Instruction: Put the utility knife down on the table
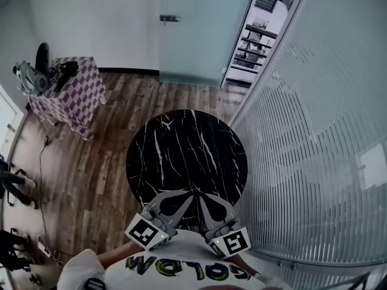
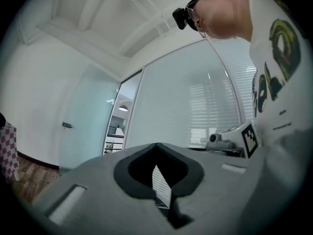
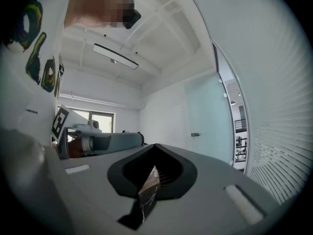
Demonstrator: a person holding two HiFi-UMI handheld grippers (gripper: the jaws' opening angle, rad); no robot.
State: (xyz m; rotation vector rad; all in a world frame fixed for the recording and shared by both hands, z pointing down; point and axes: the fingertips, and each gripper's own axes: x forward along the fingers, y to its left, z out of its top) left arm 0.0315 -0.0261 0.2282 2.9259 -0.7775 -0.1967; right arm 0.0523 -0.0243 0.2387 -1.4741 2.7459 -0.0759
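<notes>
No utility knife shows in any view. A round black marble table [image 1: 187, 156] stands just ahead of me, and its top looks bare. Both grippers are held close to my chest at the table's near edge, their tips leaning toward each other. My left gripper [image 1: 180, 198] is shut, and in the left gripper view its jaws [image 2: 159, 180] meet with only a thin slit and nothing between them. My right gripper [image 1: 207, 198] looks the same, its jaws [image 3: 149, 190] together and empty. Each gripper view looks out level across the room.
A frosted, striped glass wall [image 1: 314, 162] runs along the right, close to the table. A doorway [image 1: 254, 41] opens at the back. A small table with a checkered cloth [image 1: 72, 92] and gear on it stands at the back left on the wooden floor.
</notes>
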